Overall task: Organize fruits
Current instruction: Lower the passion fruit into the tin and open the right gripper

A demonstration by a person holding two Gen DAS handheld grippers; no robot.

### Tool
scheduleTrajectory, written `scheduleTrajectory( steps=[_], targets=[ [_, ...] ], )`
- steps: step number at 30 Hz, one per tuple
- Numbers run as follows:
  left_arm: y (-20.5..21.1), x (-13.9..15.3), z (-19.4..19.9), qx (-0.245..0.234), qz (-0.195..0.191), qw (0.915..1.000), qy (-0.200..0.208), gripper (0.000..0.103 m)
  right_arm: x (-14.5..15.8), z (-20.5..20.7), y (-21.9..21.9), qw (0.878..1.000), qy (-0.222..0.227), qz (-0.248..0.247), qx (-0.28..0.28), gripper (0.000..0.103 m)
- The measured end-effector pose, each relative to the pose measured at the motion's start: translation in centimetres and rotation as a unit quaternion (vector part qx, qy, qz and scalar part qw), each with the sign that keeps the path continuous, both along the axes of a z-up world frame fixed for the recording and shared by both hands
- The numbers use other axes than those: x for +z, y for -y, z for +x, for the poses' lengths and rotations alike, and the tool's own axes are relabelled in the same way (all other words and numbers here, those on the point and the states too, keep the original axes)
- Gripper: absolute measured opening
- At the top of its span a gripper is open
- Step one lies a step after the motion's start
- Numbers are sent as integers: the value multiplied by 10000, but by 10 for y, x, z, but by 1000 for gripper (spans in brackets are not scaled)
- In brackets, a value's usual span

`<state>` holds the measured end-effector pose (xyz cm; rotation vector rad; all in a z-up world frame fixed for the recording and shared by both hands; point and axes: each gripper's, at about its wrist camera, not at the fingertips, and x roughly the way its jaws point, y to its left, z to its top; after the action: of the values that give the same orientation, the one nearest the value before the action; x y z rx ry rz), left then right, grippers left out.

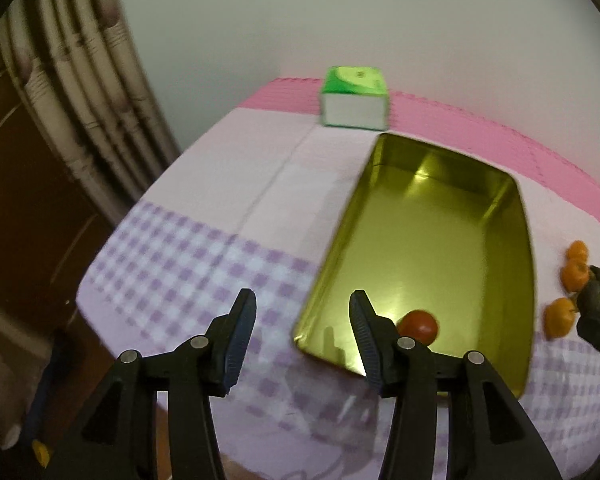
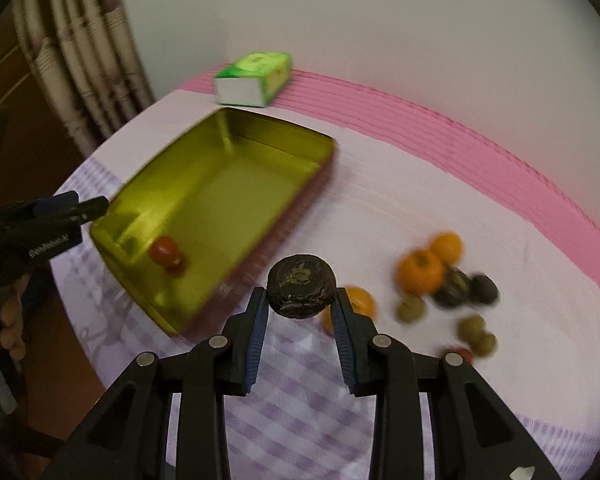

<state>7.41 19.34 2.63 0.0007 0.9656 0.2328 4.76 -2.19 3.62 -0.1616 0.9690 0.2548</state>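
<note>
A gold tin tray [image 1: 420, 240] [image 2: 220, 184] lies on the table with one red fruit [image 1: 419, 326] [image 2: 165, 251] inside near its front end. My left gripper [image 1: 302, 312] is open and empty over the tray's near left corner. My right gripper [image 2: 301, 298] is shut on a dark wrinkled round fruit [image 2: 301, 290], held above the cloth just right of the tray. Loose fruits lie to the right: oranges [image 2: 420, 270] [image 1: 576, 274], dark ones [image 2: 466, 289] and greenish ones [image 2: 474, 330].
A green and white box [image 1: 354, 98] [image 2: 254, 78] stands at the table's far edge by the wall. The cloth [image 2: 300, 400] is pink, white and purple check. A curtain [image 1: 80, 100] hangs to the left, past the table edge.
</note>
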Motion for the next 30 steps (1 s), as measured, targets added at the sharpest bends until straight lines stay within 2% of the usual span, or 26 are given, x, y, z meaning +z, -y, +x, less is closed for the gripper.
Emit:
scheduleTrajectory(
  steps=[5, 11, 23, 30],
  targets=[
    [-13, -4, -9, 166, 158, 9997, -122, 50, -5, 17, -27, 9997, -16, 3, 260, 30],
    [-19, -8, -16, 171, 93, 9996, -227, 50, -18, 34, -42, 9992, -173, -43, 361, 30],
    [-23, -12, -13, 183, -66, 9995, -258, 54, -29, 42, -56, 9977, -171, -400, 515, 30],
    [-24, -11, -13, 194, -96, 9995, -226, 54, -35, 43, -58, 9969, -202, -515, 556, 25]
  ],
)
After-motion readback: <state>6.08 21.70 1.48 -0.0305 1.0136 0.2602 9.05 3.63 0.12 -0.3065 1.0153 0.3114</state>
